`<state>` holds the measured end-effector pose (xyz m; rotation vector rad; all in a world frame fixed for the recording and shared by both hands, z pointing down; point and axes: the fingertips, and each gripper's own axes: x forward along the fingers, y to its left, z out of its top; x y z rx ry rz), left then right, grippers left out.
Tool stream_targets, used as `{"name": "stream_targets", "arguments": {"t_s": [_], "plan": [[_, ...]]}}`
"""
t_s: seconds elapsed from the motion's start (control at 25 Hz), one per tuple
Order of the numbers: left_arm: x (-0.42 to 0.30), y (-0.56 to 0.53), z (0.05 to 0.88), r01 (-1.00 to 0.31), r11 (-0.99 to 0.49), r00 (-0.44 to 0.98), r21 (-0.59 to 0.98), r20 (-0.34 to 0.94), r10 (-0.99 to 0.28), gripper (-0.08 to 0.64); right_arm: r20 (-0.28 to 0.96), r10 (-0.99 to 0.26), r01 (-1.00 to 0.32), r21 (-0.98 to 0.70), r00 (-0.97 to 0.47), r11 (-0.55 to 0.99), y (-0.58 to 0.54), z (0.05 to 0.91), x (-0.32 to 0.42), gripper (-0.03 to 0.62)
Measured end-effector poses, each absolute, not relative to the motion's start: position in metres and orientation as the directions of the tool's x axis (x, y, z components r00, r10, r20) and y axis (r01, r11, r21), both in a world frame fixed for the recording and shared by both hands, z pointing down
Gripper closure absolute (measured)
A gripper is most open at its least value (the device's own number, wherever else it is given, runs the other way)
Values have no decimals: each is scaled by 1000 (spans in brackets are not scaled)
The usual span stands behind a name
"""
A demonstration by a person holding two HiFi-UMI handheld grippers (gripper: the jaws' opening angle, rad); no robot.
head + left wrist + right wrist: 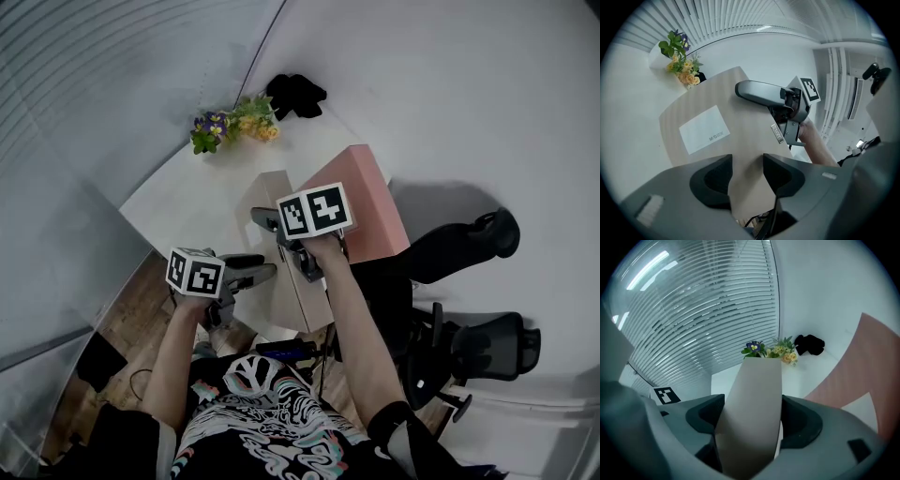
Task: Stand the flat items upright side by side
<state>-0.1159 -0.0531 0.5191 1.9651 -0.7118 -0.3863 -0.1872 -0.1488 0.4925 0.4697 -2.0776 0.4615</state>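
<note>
A beige flat box (pixel 277 197) is held up over the white table (pixel 187 202). My right gripper (pixel 286 239) points steeply down and is shut on its upper edge. In the right gripper view the box's narrow side (pixel 754 390) fills the whole gap of that gripper (pixel 753 423). The left gripper view shows the box's broad face (pixel 726 98) with a white label (pixel 704 129), and one right finger (pixel 757 89) lying across it. My left gripper (pixel 747 173) points level at that face, jaws apart, the face showing through the gap (pixel 262 269). A pink flat item (pixel 361 197) lies on the table at the right (pixel 853 366).
A small bunch of flowers (pixel 234 124) and a black object (pixel 295 94) sit at the table's far end by the window blinds. Black office chairs (pixel 487 342) stand on the floor to the right of the table. The person's legs are below the near edge.
</note>
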Motion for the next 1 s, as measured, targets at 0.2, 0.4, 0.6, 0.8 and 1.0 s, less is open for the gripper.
{"name": "stream_targets", "arguments": {"t_s": [0.2, 0.4, 0.6, 0.8, 1.0], "plan": [[-115, -54, 519, -307, -354, 782, 883, 21, -623, 370, 844, -155, -520, -161, -513, 839, -149, 491, -186, 251], [-112, -53, 520, -293, -351, 788, 889, 17, -615, 370, 837, -158, -525, -171, -524, 834, -148, 491, -183, 255], [-109, -51, 517, -292, -355, 796, 888, 20, -605, 370, 826, -171, -523, -168, -538, 836, -145, 485, -179, 258], [-108, -48, 514, -288, -369, 795, 884, 6, -606, 371, 806, -212, -537, -150, -552, 830, -144, 477, -175, 259], [-108, -50, 507, -275, -380, 789, 883, -19, -614, 370, 768, -265, -542, -124, -583, 831, -144, 459, -173, 258]]}}
